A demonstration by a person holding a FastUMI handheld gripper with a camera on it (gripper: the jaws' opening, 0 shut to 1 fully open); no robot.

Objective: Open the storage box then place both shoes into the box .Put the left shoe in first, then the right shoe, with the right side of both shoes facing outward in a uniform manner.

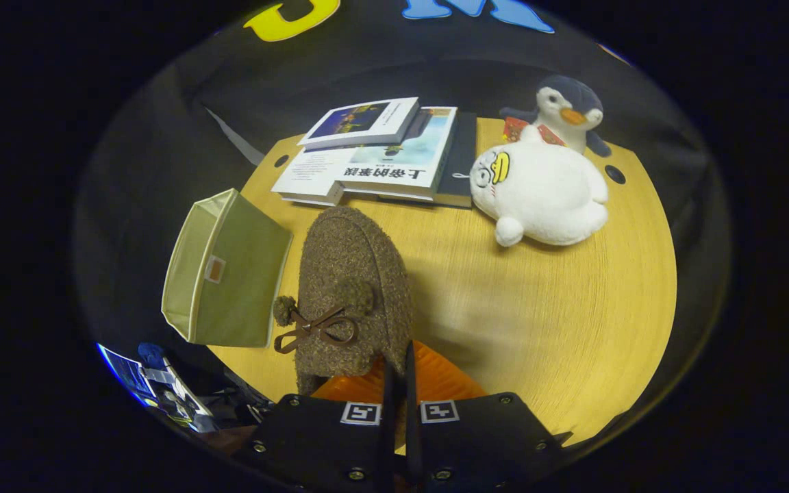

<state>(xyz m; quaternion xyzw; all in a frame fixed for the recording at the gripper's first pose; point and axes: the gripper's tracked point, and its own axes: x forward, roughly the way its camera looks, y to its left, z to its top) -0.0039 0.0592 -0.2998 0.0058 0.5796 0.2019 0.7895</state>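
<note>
One shoe, brown and fuzzy with a bow, hangs from the gripper, whose two fingers are pressed nearly together on its rear edge, toe pointing away over the table. One green box sits just left of the shoe. Three books lie stacked beyond it. Two plush toys rest to their right.

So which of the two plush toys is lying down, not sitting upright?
The big white plush, lying on the wooden table beyond the gripper, whose fingers pinch the brown shoe. The penguin plush behind it sits upright.
</note>
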